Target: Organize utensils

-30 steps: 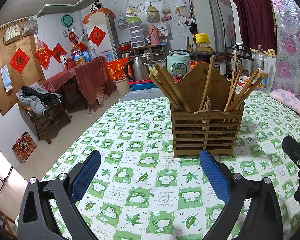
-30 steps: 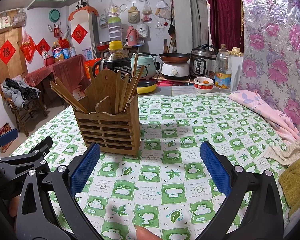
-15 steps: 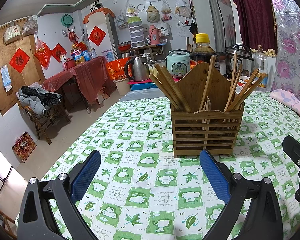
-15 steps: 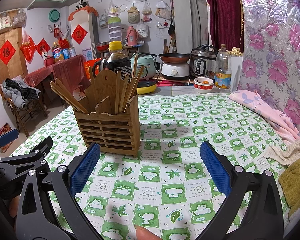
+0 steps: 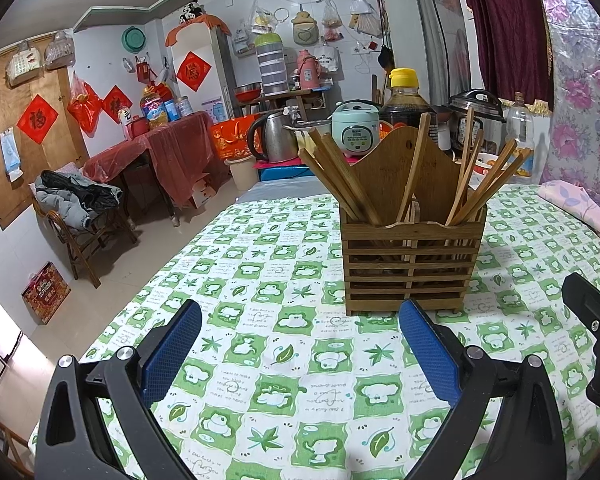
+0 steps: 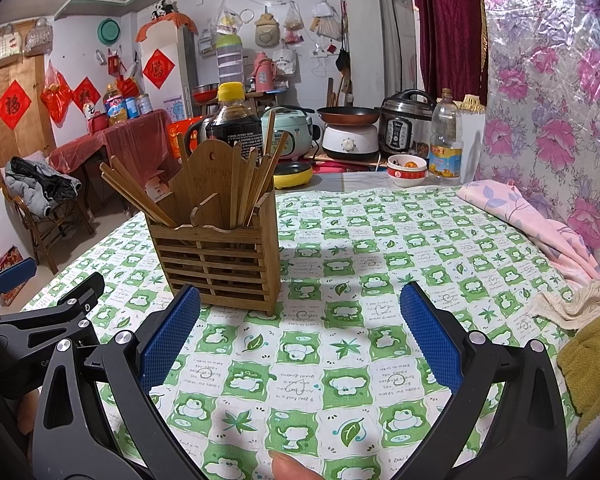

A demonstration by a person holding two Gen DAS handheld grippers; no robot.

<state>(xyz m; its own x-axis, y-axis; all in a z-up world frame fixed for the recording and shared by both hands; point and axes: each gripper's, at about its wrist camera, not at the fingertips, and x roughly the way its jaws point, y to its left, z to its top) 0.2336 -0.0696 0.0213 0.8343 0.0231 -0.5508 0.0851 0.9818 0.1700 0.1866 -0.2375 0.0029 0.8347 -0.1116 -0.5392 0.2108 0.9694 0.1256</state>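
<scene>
**No Change Across the Last Second: Holder Loaded, Both Grippers Idle**

While we compare the current views with those from a second ago, we find no shift in the wooden utensil holder (image 5: 410, 258), which stands upright on the green-checked tablecloth (image 5: 284, 360) in the same spot as before. Its chopsticks (image 5: 342, 184) sit in the same fan: one bundle leans out to the left compartment side, a single stick rises near the middle divider, and a second bundle leans right. We see no loose utensil on the cloth in either view.

We hold the left gripper (image 5: 300, 354) with its jaws spread wide and nothing between the blue pads (image 5: 172, 350); the holder stands just ahead of its right finger, not touching. We hold the right gripper (image 6: 300, 338) equally wide and empty, with the holder ahead of its left finger. Neither gripper has moved in that second.

We judge that this stillness means either the sorting is finished or a pause precedes the next reach; the frames do not settle which. If work remains, it is likely regrouping the splayed sticks.

Beyond the table, a dark sauce bottle (image 6: 234, 124) stands behind the holder, with a rice cooker (image 5: 355, 127) and kettle (image 5: 274, 138) further back, and a pink cloth (image 6: 532, 220) lies at the table's right edge.
</scene>
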